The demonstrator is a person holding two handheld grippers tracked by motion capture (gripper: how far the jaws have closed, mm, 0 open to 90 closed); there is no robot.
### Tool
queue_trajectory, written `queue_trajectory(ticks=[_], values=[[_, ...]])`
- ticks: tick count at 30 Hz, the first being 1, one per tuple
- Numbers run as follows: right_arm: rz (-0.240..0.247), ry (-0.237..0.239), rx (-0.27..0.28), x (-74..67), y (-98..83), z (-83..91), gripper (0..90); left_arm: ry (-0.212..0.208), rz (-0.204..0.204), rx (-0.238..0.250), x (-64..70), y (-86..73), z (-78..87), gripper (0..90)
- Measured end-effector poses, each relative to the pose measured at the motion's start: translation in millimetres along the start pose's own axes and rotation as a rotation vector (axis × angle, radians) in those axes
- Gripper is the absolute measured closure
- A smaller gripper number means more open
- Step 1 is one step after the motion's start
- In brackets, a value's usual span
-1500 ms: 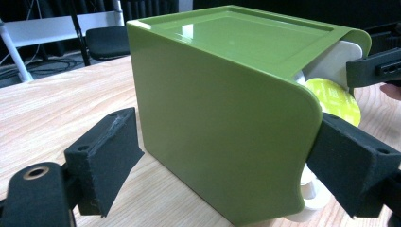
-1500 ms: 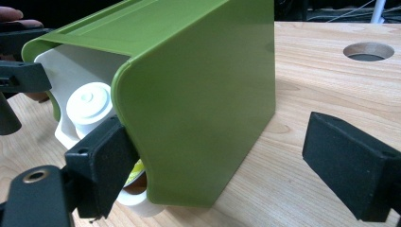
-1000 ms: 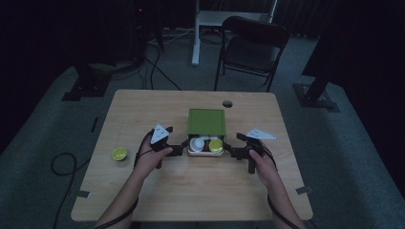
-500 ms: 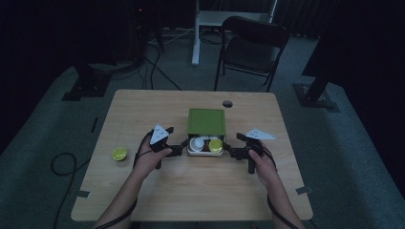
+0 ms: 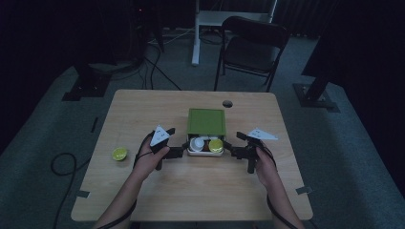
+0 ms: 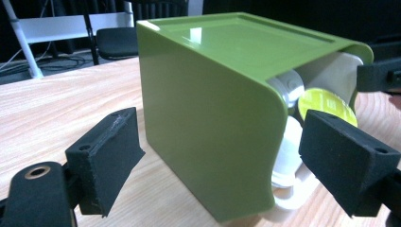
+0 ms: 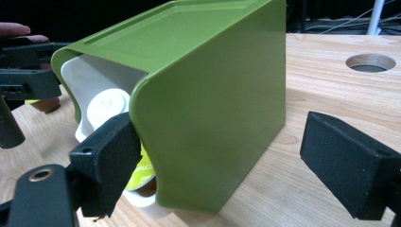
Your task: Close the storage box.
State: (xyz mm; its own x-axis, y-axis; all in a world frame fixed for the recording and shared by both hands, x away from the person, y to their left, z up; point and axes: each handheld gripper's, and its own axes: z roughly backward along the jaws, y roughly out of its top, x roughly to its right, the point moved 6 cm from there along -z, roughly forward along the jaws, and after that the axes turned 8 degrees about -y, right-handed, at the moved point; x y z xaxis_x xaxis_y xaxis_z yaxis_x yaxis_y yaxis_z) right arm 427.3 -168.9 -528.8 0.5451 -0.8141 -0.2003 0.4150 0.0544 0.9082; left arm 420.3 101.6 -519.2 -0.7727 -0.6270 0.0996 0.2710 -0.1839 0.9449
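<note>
Nearby, a yellow-green capsule (image 5: pixel 119 153) lies apart from the green box (image 5: pixel 206 121).

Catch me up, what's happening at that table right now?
A person holds the left gripper and the right gripper, both open, on either side of a green plastic box on the wooden table. A white tray sticks out of the box's near end, holding a white-lidded pod and a yellow-lidded pod. Another small yellow pod lies apart on the table's left.
</note>
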Motion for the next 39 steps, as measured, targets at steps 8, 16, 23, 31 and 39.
queue_trajectory(ticks=[8, 16, 23, 31, 39], values=[[0.060, -0.032, -0.016, -2.8, -4.5, 8.3, 12.9, 0.010, -0.009, -0.012, 0.9, 2.3, 10.5, 13.7], [0.080, -0.053, -0.026, 1.3, -9.0, 21.1, 12.8, 0.014, -0.010, -0.018, 1.8, 0.4, 20.2, 13.7], [0.069, -0.080, -0.029, 10.3, -15.9, 33.6, 12.8, 0.025, 0.000, -0.030, -0.1, -6.2, 29.0, 13.8], [0.059, -0.111, -0.037, 19.6, -24.9, 46.7, 12.8, 0.042, 0.017, -0.036, -4.8, -15.3, 38.9, 13.8], [0.042, -0.141, -0.045, 30.0, -32.7, 58.5, 12.9, 0.049, 0.029, -0.063, -5.8, -27.0, 47.2, 13.7]])
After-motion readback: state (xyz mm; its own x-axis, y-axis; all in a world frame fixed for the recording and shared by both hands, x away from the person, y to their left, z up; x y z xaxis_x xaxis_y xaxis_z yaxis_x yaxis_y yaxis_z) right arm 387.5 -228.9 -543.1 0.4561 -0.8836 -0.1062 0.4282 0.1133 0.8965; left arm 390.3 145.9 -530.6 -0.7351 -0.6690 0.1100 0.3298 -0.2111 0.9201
